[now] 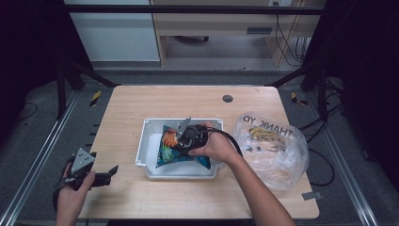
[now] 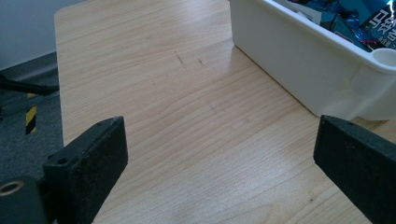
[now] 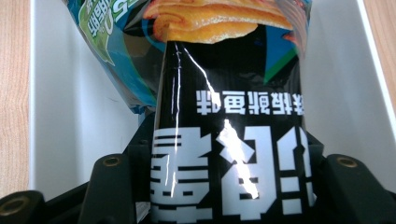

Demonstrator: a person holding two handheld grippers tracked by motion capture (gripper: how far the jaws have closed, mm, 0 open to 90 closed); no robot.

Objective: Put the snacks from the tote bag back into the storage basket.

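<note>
Fingers of the right gripper pinch the snack bag over the white bin; left gripper fingers spread. The glossy bag may slip, probably.

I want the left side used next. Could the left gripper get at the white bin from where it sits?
Probably yes. The left gripper is open over bare table, and the white bin stands just ahead with nothing between. Inside it, though, the right gripper is shut on the snack bag.
</note>
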